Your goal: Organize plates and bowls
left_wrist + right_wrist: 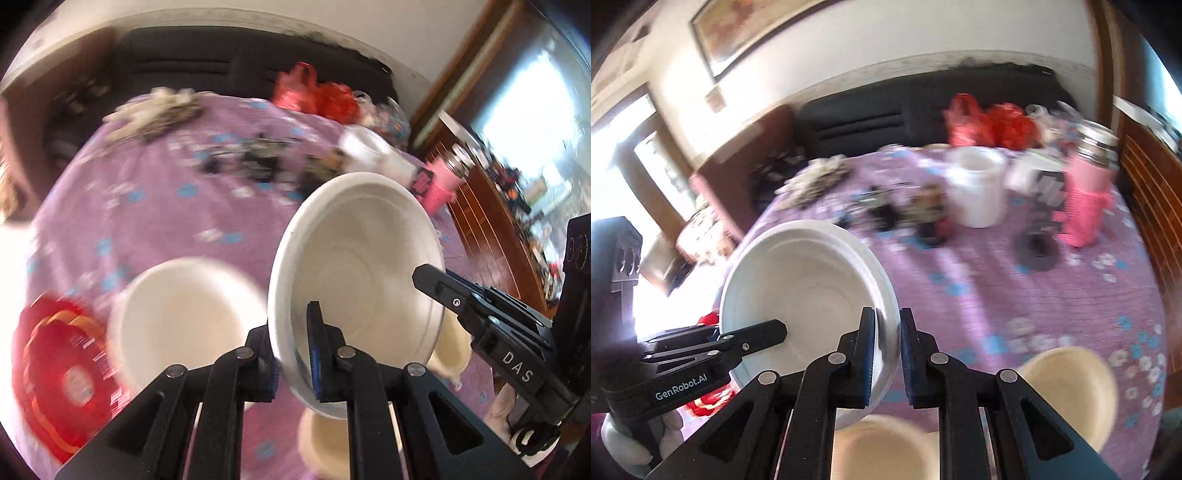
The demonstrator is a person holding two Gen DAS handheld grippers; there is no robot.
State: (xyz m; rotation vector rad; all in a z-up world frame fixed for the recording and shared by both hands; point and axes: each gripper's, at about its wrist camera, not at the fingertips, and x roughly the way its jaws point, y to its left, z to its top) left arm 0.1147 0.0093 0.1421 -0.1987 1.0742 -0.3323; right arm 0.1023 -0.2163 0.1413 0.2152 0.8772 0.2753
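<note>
A white bowl (354, 266) was held tilted off the bench, its hollow facing the cameras, its rim pinched on opposite sides by the left hand-held gripper (293, 354) and the right hand-held gripper (888, 354). Below them, cream bowls (1071, 391) sat on the bench (997, 295), blurred.

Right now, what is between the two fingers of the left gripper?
In the left wrist view, the rim of the white bowl is pinched in the left gripper. The right gripper clamps the opposite rim.

white bowl (354, 266), purple floral cloth (147, 221)
</note>
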